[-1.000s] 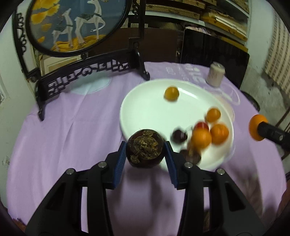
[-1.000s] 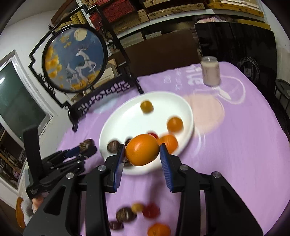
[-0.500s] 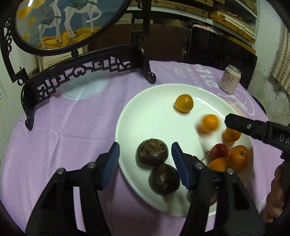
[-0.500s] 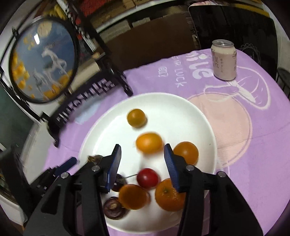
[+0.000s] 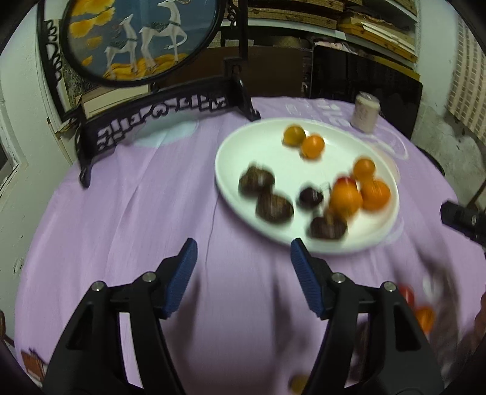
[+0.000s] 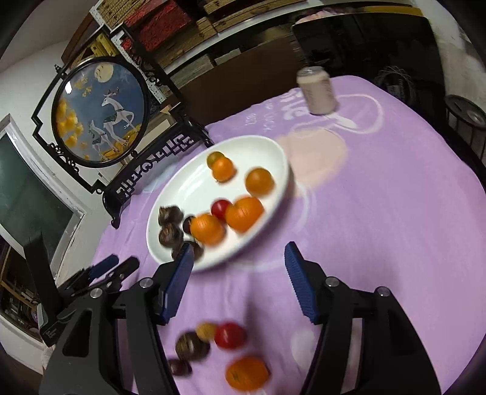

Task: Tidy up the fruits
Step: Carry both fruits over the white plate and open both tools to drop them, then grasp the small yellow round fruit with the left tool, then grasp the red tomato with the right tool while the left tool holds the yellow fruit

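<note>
Both the left hand-held gripper (image 5: 243, 258) and the right hand-held gripper (image 6: 238, 262) are being held open and empty; the white plate (image 5: 243, 152) of fruit is being framed just ahead of each.

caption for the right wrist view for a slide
Open right gripper above loose fruit on purple cloth, white plate of fruit ahead.

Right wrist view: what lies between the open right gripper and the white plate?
Only bare purple tablecloth separates right gripper from white plate.

White wall (image 6: 27, 70), stacked shelves (image 6: 188, 27), lilac-clothed table (image 5: 121, 212), dim light
</note>
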Demonstrator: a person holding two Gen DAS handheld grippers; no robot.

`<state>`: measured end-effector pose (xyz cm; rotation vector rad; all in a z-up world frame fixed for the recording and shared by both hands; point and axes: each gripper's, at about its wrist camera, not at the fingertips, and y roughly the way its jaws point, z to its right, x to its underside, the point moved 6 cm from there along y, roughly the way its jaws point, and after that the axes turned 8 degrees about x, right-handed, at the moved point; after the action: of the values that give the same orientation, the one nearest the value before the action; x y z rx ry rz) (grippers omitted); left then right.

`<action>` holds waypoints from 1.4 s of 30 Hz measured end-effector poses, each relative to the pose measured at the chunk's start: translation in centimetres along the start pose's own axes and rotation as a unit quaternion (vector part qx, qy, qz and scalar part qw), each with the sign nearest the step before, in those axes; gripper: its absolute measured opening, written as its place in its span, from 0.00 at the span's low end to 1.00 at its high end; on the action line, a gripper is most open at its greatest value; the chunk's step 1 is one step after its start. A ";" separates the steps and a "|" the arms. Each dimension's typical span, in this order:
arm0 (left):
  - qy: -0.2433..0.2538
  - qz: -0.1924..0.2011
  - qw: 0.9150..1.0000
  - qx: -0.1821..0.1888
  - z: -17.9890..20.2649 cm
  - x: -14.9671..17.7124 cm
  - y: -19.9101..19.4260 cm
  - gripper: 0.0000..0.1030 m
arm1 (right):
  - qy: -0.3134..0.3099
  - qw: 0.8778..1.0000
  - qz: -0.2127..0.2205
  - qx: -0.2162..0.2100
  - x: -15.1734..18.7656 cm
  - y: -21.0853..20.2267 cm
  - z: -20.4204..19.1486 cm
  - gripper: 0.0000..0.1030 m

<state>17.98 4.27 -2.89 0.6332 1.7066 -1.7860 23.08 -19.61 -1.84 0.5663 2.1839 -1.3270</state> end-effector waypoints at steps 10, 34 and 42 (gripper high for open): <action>0.086 -0.005 0.996 0.029 2.4 8.0 -4.2 0.68 | 0.014 1.000 -0.005 -0.005 3.0 -1.8 2.1 0.61; 0.126 -0.053 0.987 0.089 5.5 10.4 -2.4 0.26 | -0.024 0.999 -0.027 -0.017 4.4 -1.7 0.3 0.61; 0.086 -0.043 0.993 0.065 3.4 9.1 -2.6 0.26 | -0.062 0.996 -0.067 -0.022 6.2 -0.4 -1.2 0.61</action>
<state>9.79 0.17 -7.09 0.8004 1.7632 -1.9652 17.78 -18.18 -5.00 0.3173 2.1740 -1.3419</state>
